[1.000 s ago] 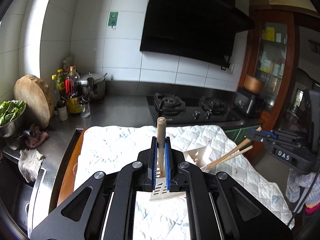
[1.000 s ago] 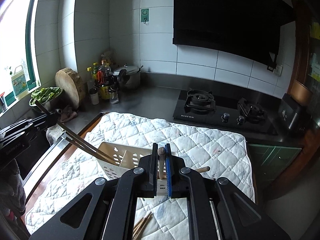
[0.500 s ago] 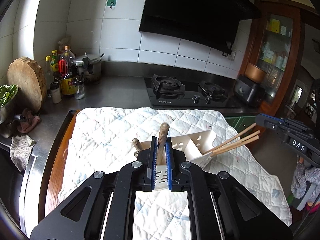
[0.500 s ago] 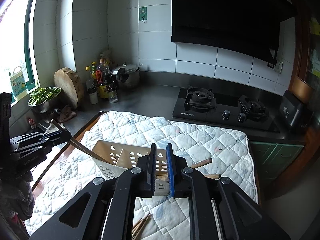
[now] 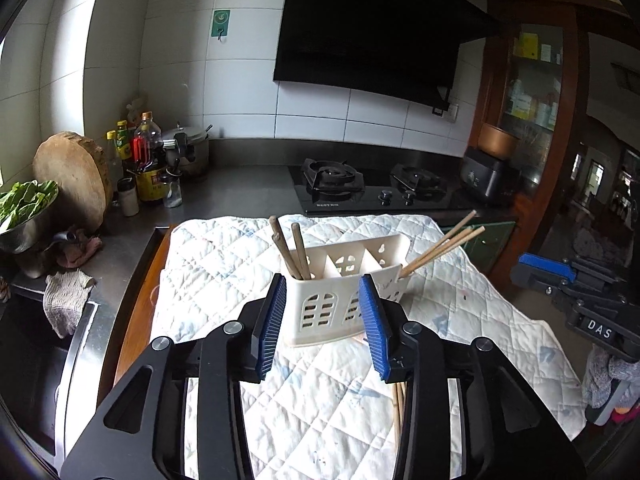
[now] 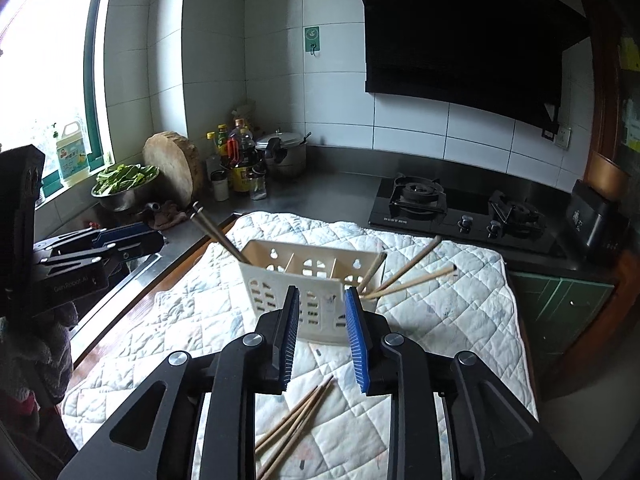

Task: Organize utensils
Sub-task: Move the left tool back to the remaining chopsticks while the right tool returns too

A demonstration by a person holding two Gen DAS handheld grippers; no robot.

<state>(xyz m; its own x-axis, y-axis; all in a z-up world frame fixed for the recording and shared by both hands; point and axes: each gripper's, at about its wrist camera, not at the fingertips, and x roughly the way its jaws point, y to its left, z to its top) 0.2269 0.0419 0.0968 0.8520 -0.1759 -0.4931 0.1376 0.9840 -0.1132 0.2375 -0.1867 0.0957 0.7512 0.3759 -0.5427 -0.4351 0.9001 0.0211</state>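
Observation:
A white slotted utensil caddy point(image 5: 336, 280) stands on the quilted cloth point(image 5: 224, 264); it also shows in the right wrist view point(image 6: 308, 276). Two wooden handles point(image 5: 294, 250) stand in its left end and chopsticks point(image 5: 444, 244) lean out of its right end. My left gripper point(image 5: 323, 320) is open and empty, just in front of the caddy. My right gripper point(image 6: 322, 332) is open and empty, on the opposite side of the caddy. Loose chopsticks point(image 6: 298, 416) lie on the cloth below the right gripper.
A gas hob point(image 5: 372, 192) sits behind the cloth. Bottles and a pot point(image 5: 160, 168), a round wooden board point(image 5: 74, 176) and a bowl of greens point(image 6: 122, 184) stand at the back left. A sink point(image 5: 36, 368) lies to the left.
Both grippers opened and let go of the wooden-handled utensils, which now stand in the caddy. Both grippers drew back from the caddy.

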